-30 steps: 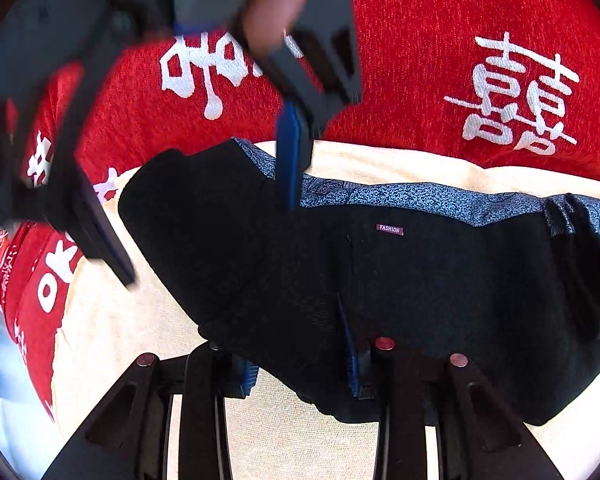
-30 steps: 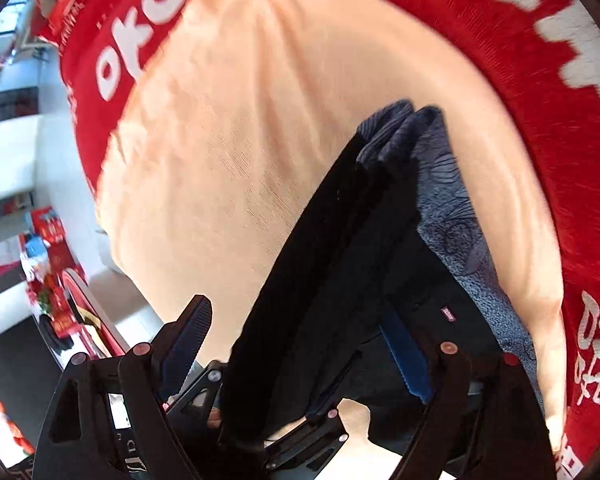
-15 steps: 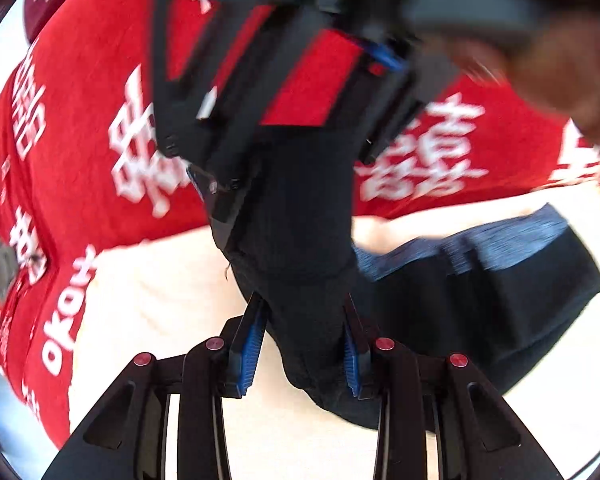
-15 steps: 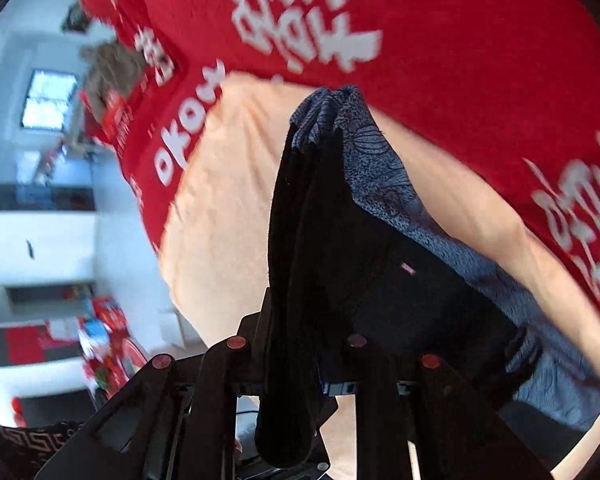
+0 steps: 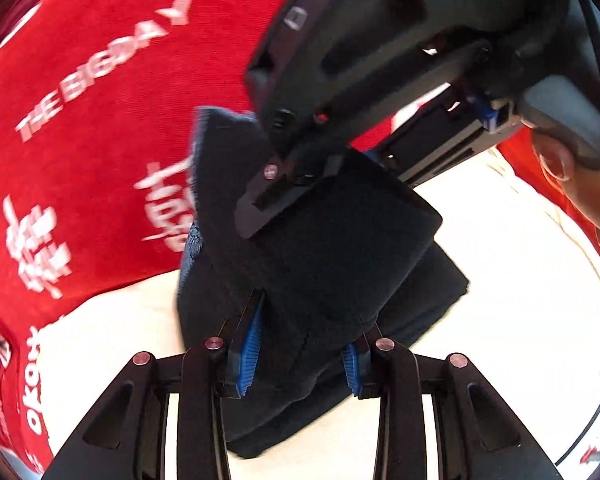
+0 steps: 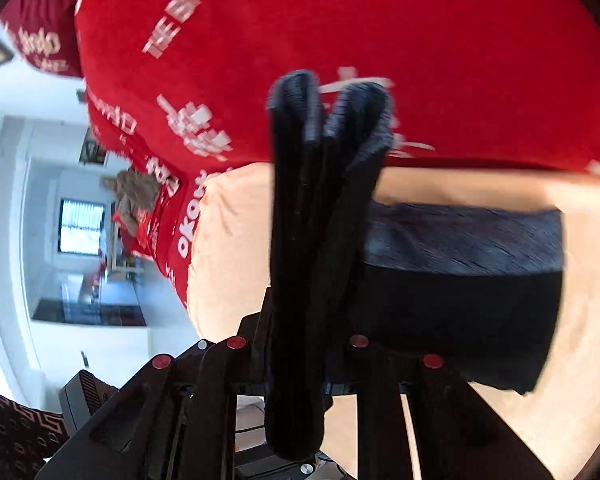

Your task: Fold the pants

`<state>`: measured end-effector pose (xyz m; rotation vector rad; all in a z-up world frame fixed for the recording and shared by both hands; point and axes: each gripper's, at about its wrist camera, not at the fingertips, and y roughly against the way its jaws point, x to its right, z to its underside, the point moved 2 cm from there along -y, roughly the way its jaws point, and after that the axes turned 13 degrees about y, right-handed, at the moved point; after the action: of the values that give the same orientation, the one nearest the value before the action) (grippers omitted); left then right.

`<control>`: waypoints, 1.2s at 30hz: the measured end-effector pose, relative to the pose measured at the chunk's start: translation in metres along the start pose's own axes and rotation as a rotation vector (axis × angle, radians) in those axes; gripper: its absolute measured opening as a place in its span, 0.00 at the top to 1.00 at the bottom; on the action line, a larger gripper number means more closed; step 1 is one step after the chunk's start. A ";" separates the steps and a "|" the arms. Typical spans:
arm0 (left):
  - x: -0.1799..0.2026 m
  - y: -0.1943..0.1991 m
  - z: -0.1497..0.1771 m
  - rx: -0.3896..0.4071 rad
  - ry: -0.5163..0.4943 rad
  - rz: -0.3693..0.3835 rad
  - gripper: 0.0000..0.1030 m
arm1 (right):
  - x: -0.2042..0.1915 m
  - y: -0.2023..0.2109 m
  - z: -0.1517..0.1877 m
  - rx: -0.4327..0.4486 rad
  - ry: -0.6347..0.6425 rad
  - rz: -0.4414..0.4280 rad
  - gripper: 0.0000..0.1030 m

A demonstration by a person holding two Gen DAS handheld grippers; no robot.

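Pants (image 5: 328, 248): black, partly lifted, lower half flat on cream towel (image 5: 500, 280)
Left gripper (image 5: 300, 354): clamped on pants fabric at 6 o'clock
Right gripper (image 6: 296, 364): pinching bunched pants upright, 12 o'clock
Backdrop: red blanket (image 5: 100, 80)

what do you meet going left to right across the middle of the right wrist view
room window → red cloth → cream towel → lifted pants fold → flat pants → cream towel

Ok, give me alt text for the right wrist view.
The right tool is clamped on a raised fold of the black pants. The rest lies on a cream cloth over a red blanket with white lettering.
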<state>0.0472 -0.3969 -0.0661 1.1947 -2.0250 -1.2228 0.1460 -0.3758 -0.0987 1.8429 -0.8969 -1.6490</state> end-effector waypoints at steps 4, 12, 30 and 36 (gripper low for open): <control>0.033 -0.037 0.005 -0.078 -0.049 -0.011 0.66 | 0.058 0.007 0.024 0.013 -0.078 0.027 0.81; 0.057 -0.081 0.024 -0.214 -0.137 -0.044 0.50 | 0.129 -0.020 0.053 -0.003 -0.197 0.029 0.81; -0.089 -0.075 0.029 -0.264 0.291 -0.086 0.35 | 0.111 0.011 0.085 -0.043 -0.096 0.179 0.85; -0.070 -0.109 0.037 -0.321 0.320 -0.027 0.27 | 0.117 -0.001 0.100 -0.171 -0.006 0.374 0.91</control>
<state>0.1018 -0.3431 -0.1774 1.1745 -1.5214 -1.2234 0.0526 -0.4572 -0.1902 1.4533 -0.9991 -1.4487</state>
